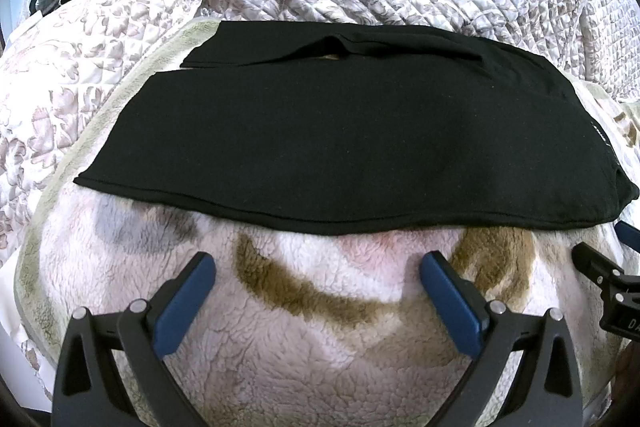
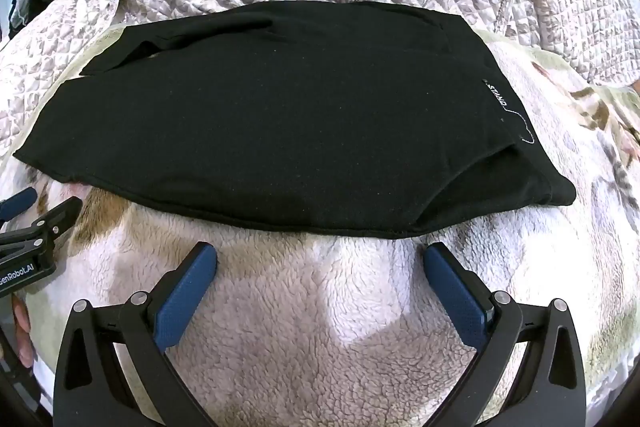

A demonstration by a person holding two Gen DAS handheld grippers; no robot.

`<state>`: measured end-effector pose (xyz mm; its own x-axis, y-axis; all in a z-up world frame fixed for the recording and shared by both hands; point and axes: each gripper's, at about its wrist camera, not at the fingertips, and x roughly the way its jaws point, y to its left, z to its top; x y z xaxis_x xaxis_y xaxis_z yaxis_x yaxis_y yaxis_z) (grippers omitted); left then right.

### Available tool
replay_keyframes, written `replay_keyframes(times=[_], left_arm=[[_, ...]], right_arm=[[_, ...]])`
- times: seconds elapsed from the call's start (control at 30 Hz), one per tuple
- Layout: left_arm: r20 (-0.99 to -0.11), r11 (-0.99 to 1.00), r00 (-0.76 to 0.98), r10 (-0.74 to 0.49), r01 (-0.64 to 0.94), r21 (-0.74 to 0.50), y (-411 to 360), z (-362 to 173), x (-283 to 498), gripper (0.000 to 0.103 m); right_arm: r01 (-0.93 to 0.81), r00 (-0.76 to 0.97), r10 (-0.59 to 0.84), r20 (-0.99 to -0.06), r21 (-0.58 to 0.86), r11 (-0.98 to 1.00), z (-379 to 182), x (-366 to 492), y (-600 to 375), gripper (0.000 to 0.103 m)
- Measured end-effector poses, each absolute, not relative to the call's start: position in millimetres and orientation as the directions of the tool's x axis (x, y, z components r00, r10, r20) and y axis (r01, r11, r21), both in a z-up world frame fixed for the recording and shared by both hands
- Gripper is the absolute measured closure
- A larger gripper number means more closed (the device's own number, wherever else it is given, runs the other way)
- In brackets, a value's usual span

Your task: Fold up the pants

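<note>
pants (image 1: 320,139) folded, waist end cut off | L gripper (image 1: 318,269) wide, empty | R gripper (image 2: 320,259) same

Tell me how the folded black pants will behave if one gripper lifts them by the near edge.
The black pants look like soft knit lying in loose layers, so they would probably droop and partly unfold. The fleece blanket under them looks grippy, so pushing would likely bunch them rather than slide them. Both the left gripper and right gripper are open, off the cloth.
</note>
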<state>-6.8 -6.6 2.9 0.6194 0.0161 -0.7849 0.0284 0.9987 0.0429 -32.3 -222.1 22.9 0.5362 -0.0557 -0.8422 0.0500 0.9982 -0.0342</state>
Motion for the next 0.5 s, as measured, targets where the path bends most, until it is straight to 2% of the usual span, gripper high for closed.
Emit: replay_keyframes(times=[0.5], left_arm=[[-0.785, 0.998, 0.619, 0.010, 0.036, 0.041, -7.8, 2.4, -7.7, 0.000]], right_arm=[[0.050, 0.536, -0.055, -0.843, -0.034, 0.998, 22.6, -31.6, -222.4, 0.000]])
